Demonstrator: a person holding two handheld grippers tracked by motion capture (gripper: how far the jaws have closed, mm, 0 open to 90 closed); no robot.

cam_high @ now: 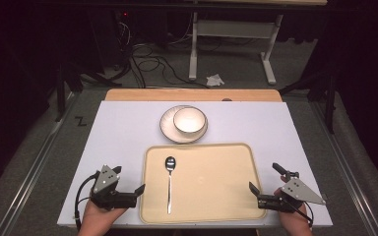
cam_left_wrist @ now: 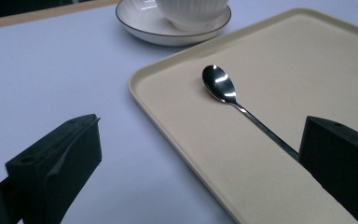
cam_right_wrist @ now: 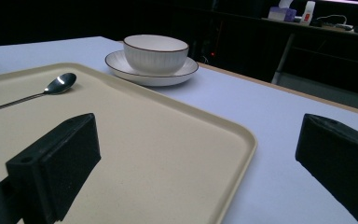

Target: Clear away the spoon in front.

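Spoon (cam_high: 169,182) lay on the cream tray (cam_high: 226,196), in the tray's left part, its bowl toward twelve o'clock and its thin handle running back toward six o'clock, as the high view showed. The left gripper (cam_high: 133,194) rested on the white table (cam_high: 123,132) at the tray's nine o'clock edge, jaws spread wide and holding nothing; in the left gripper view the spoon (cam_left_wrist: 223,88) sat between those jaws but farther off, with the tray's raised rim (cam_left_wrist: 168,116) crossing in front. The right gripper (cam_high: 263,189) sat at the tray's three o'clock edge, likewise released and empty, its own view looking across the tray (cam_right_wrist: 168,154) toward a white bowl (cam_right_wrist: 155,53) standing on a saucer (cam_right_wrist: 177,74) at the table's twelve o'clock side.

Judging from this, several things could have gone wrong. The handle was slim and lay flat on the tray, so jaws closing over it might have slid off or pinched only the tray surface. A low approach from nine o'clock could have caught the rim and shoved the tray toward three o'clock, shifting the spoon with it. A grip taken near the far end of the handle might have let the heavier bowl end swing down and drop. Any sweep toward twelve o'clock risked knocking the saucer and the bowl upon it.
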